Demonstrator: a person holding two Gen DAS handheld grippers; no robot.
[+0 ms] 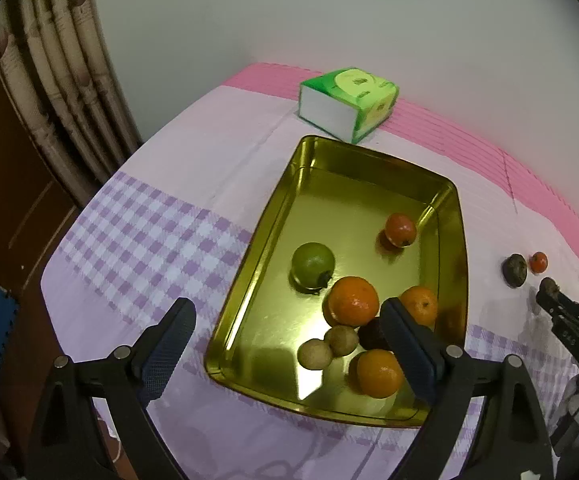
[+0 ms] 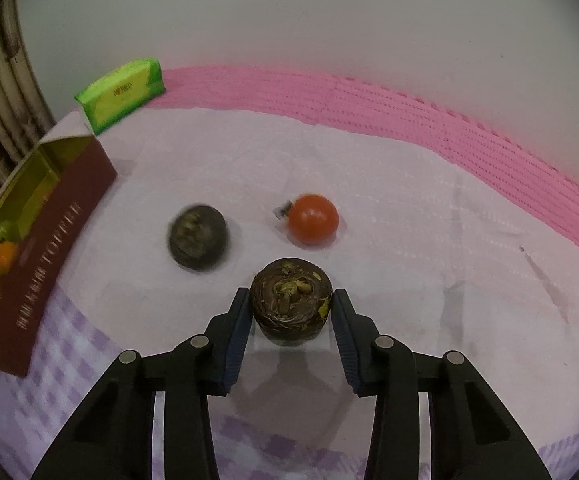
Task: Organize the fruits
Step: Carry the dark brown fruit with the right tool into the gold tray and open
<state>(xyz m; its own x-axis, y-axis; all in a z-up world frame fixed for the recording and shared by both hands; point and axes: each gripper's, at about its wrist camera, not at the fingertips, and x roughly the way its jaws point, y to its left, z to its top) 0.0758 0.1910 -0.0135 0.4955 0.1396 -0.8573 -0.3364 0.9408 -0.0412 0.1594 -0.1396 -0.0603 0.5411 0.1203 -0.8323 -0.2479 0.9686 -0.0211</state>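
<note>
A gold tray (image 1: 273,216) holds a green fruit (image 1: 312,265), three oranges (image 1: 353,301), a red fruit (image 1: 400,229), two small tan fruits (image 1: 315,353) and a dark one. My left gripper (image 1: 285,350) is open and empty above the tray's near end. My right gripper (image 2: 291,312) is shut on a dark brown fruit (image 2: 291,304) on the cloth. Another dark fruit (image 2: 198,237) and a small red fruit (image 2: 313,219) lie just beyond it. The right gripper also shows in the left wrist view (image 1: 549,292).
A green tissue box (image 1: 347,102) stands behind the tray near the wall. The tray's maroon outer wall (image 2: 49,248) is at the left in the right wrist view. A curtain (image 1: 61,92) hangs beyond the table's left edge.
</note>
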